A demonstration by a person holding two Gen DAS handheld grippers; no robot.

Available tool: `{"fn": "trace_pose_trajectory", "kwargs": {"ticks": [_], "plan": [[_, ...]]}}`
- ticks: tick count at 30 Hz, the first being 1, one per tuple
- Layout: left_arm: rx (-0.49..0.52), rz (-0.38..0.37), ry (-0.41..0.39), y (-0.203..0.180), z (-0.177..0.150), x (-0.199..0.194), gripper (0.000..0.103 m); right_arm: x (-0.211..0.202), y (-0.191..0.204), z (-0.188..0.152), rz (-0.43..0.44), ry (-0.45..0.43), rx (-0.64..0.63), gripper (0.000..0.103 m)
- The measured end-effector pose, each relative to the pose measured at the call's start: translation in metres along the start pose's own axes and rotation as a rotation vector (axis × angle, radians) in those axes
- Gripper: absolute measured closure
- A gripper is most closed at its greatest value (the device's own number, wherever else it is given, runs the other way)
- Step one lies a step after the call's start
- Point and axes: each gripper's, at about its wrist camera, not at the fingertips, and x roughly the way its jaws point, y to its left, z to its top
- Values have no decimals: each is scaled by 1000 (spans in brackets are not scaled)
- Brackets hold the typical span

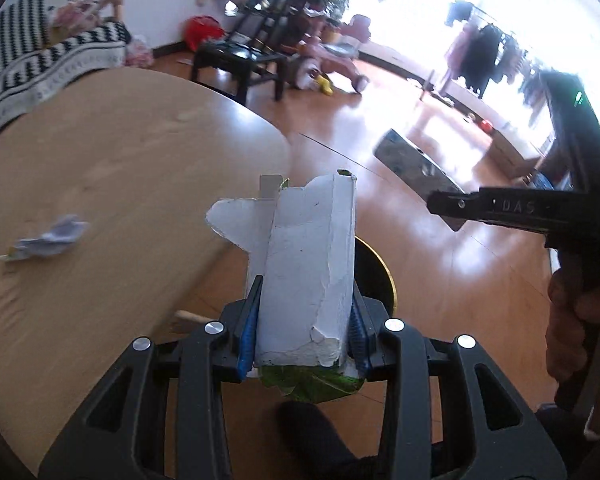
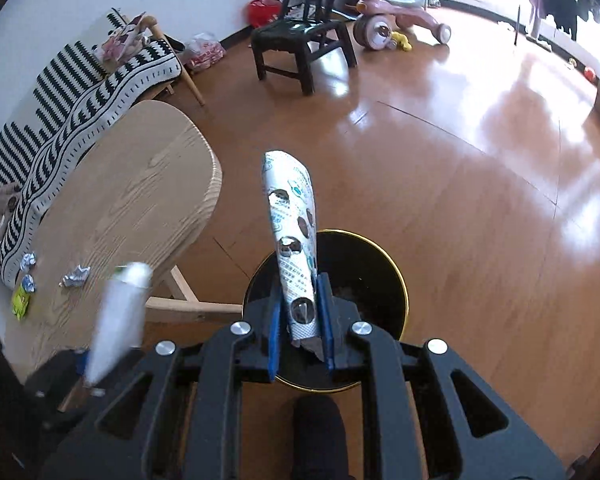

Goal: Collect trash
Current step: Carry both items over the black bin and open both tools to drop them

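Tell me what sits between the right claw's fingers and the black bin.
Right wrist view: a printed wrapper, clamped in the right claw, directly above the bin.

The trash bin (image 2: 364,272) stands on the floor just beside the corner of the wooden surface (image 2: 132,200), and its round mouth is open from above. The right gripper (image 2: 300,312) holds a printed wrapper (image 2: 294,240) over this mouth. The left gripper (image 1: 304,312) with a torn white carton (image 1: 312,264) is also over the bin rim (image 1: 384,268), near the surface edge. To the right, the floor (image 2: 480,220) is wide and bare.
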Motion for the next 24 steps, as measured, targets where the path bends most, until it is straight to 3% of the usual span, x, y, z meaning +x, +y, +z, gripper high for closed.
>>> {"fn": "trace_pose_trajectory", "kwargs": {"ticks": [12,24], "plan": [[-29,-29,54,-8,11,47,66,14,8,7,-1,34,3,85],[-17,-34,56,-8,23,56,65,20,9,6,-24,43,7,85]]}}
